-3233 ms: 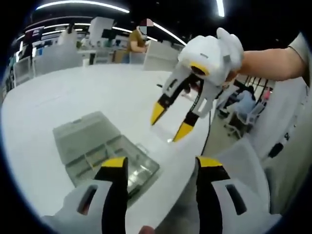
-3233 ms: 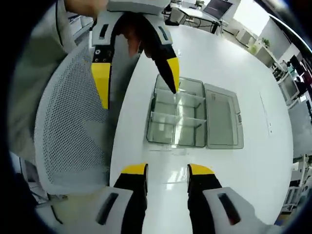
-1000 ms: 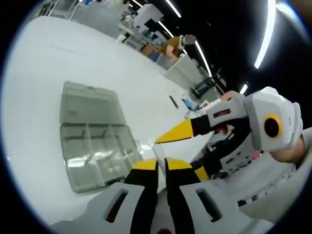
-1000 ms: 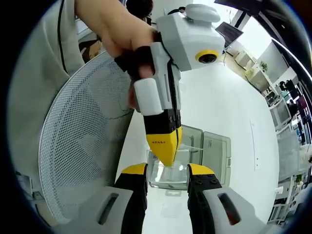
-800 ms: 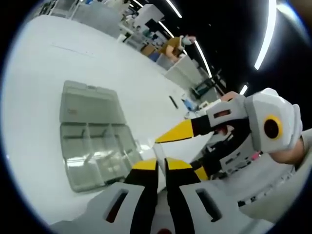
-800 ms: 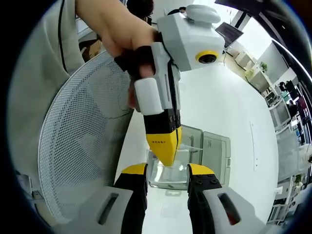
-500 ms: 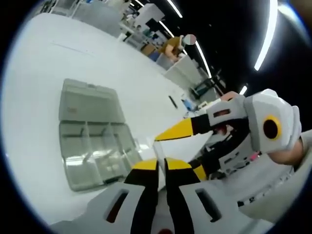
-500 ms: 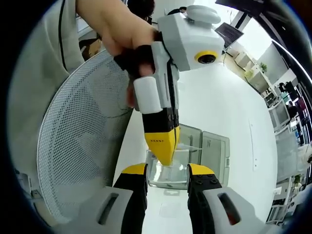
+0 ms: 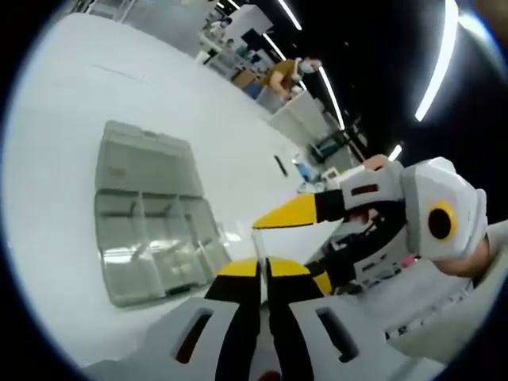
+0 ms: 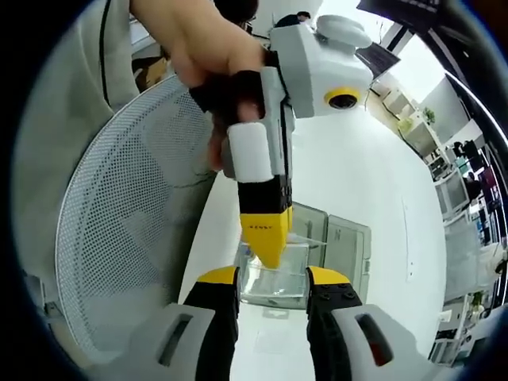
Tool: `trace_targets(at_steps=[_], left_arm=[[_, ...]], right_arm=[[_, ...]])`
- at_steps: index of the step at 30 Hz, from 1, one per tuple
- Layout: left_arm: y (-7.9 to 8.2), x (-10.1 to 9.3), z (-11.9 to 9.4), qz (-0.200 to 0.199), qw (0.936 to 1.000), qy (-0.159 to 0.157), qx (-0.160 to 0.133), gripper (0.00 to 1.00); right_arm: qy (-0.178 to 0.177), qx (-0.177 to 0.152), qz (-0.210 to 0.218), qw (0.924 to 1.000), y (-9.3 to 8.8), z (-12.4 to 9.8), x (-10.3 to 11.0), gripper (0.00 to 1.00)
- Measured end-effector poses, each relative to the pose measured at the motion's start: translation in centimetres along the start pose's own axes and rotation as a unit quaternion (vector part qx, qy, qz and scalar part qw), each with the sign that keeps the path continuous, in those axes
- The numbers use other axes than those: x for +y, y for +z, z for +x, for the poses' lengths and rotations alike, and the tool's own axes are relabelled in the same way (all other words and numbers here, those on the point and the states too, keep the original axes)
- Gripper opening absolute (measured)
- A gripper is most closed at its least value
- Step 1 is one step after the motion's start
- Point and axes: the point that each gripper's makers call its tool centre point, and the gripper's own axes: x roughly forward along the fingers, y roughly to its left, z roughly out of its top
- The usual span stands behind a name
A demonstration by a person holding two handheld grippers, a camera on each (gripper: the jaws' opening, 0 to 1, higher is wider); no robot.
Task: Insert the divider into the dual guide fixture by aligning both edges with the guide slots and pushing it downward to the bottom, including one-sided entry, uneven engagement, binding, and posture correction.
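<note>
Left gripper view, nearest first: the left gripper has its yellow-tipped jaws pressed almost together on the lower edge of a thin clear divider, which stands up between them as a faint pane. Just beyond, the right gripper reaches in from the right with one jaw above the pane and one below; its jaws are spread, and whether they touch the divider I cannot tell. In the right gripper view the right gripper holds its own jaws apart, with the left gripper pointing down between them and the clear pane projecting beside its tip. Farther off on the white table lies the clear plastic compartment box, lid folded open (the guide fixture, by my reading), with dividers already standing inside it. Judged from this, the divider is in the air, well apart from the box; alignment, entry and the push to the bottom all remain.
</note>
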Motion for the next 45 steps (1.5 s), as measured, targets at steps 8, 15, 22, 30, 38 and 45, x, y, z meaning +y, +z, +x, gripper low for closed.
trace_targets(at_steps=[8,15,22,30,38,45], left_arm=[[1.0,0.5,0.2,0.014,0.9997,-0.001,-0.021,0.0],[1.2,0.3,0.2,0.06,0.9979,-0.006,-0.024,0.0],[1.3,0.1,0.1,0.107,0.9938,-0.012,-0.027,0.0],[1.3,-0.4,-0.1,0.151,0.9878,-0.019,-0.033,0.0],[1.2,-1.1,-0.3,0.196,0.9796,-0.027,-0.034,0.0],[1.3,-1.5,-0.5,0.236,0.9705,-0.035,-0.036,0.0]], right_arm=[[-0.001,-0.002,0.011,0.9999,-0.2,-0.1,-0.1,0.28],[-0.004,-0.002,0.018,0.9998,-0.6,-0.5,-0.7,0.27],[-0.007,0.001,0.02,0.9998,-1.1,-1.0,-1.6,0.24],[0.007,-0.012,0.032,0.9994,-1.0,-1.6,-1.9,0.21],[0.034,-0.026,0.039,0.9983,-0.3,-2.0,-1.9,0.16],[0.068,-0.031,0.032,0.9967,-0.1,-2.1,-1.2,0.1]])
